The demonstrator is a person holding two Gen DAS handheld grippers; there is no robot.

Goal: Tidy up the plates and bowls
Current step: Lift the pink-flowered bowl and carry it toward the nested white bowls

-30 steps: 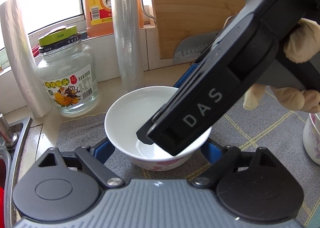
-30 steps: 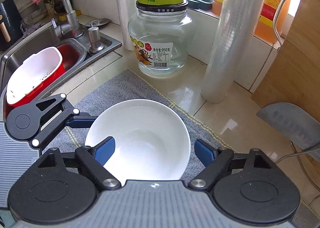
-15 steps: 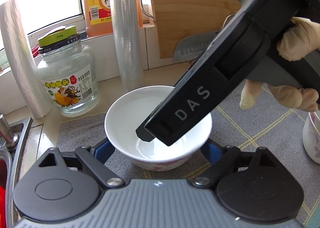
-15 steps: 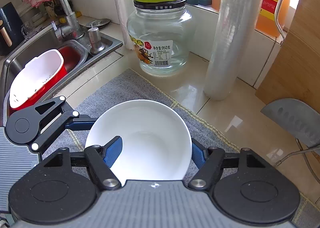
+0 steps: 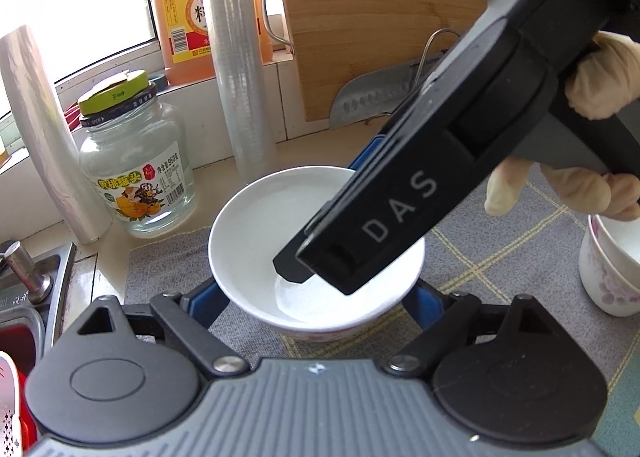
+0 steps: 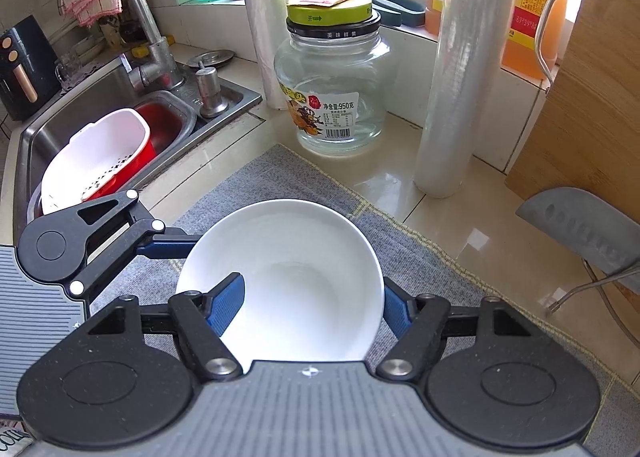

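with the white bowl (image 6: 288, 277) sitting on the grey mat (image 6: 256, 185) beside the sink (image 6: 80, 105), the right gripper (image 6: 312, 305) has clamped its wall: one blue pad inside, the other outside. the left gripper (image 5: 312, 297) stands wide around the bowl's base; whether its pads touch the sides is hard to tell, so it reads as unclosed. judging by this, the pick-up step is in hand. next comes a level lift toward the floral bowl (image 5: 612, 269) at the mat's far edge, probably for stacking, keeping clear of the glass jar (image 6: 336, 85).
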